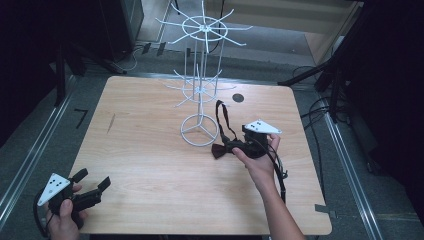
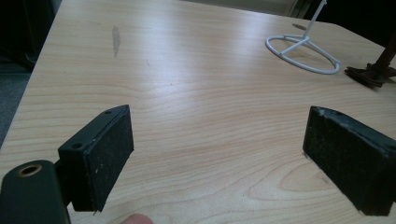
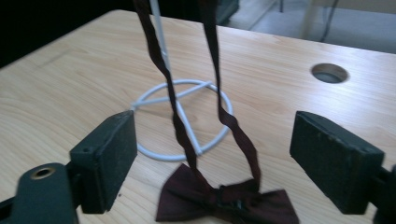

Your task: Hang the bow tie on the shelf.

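a person's left hand (image 1: 62,212) holds the left gripper (image 1: 92,185) low at the near left corner of the wooden worktop (image 1: 140,165), its two black fingers (image 2: 109,149) spread wide with nothing but bare wood grain between them. in the left gripper view a faint grey smudge (image 2: 115,39) marks the wood far ahead of the left finger, and the white ring base of the wire display stand (image 2: 303,53) lies well ahead, toward the right finger, with the dark edge of the bow tie (image 2: 371,74) just past it. moving right across the high view, the wire display stand (image 1: 200,75) rises from the middle of the worktop, two tiers of spoked arms above its round base. just right of that base the right hand (image 1: 257,160) brings the right gripper (image 1: 232,148) up to the dark red bow tie (image 1: 222,148), which rests on the wood with its strap (image 1: 222,117) looping upward. in the right gripper view the right gripper's fingers (image 3: 109,156) stand wide apart, closed on nothing; the bow tie (image 3: 224,203) lies flat between them and close in, while its two twisted strap (image 3: 173,98) lengths climb out of the top of the view in front of the stand's ring base (image 3: 182,119). a round cable hole (image 3: 329,73) sits in the worktop beyond the right finger.
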The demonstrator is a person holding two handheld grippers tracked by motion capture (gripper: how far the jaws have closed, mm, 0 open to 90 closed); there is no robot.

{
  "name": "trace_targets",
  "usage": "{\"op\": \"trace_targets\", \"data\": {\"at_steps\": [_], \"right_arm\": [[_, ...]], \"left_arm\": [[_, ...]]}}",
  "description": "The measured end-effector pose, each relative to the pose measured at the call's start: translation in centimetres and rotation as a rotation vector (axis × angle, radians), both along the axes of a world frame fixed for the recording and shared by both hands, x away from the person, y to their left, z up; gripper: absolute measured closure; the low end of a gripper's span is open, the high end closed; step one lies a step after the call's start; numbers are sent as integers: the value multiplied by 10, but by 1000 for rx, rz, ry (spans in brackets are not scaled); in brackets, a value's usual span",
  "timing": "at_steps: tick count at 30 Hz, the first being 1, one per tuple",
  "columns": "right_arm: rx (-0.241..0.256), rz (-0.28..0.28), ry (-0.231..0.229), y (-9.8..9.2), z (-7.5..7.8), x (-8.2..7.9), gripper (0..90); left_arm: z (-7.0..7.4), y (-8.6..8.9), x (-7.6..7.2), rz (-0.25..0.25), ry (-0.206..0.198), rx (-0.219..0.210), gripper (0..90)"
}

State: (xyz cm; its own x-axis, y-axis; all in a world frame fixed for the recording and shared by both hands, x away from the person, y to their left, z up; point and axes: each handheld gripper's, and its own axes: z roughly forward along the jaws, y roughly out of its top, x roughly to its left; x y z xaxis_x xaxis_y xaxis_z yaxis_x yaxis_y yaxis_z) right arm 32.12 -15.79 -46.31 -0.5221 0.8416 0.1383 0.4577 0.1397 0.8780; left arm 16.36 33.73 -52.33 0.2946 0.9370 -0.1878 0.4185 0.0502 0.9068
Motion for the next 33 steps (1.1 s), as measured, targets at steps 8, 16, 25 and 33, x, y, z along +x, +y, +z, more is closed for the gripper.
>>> {"op": "trace_targets", "data": {"at_steps": [8, 16, 25, 33], "right_arm": [[14, -40, -27, -18, 1, -11, 144], [22, -53, -30, -35, -2, -19, 142], [33, -73, -26, -51, -8, -26, 142], [35, -96, -16, -64, -15, -31, 142]], "left_arm": [[0, 0, 0, 1, 3, 6, 92], [0, 0, 0, 3, 2, 7, 92], [0, -1, 0, 4, 1, 7, 92], [0, -1, 0, 5, -1, 8, 92]]}}
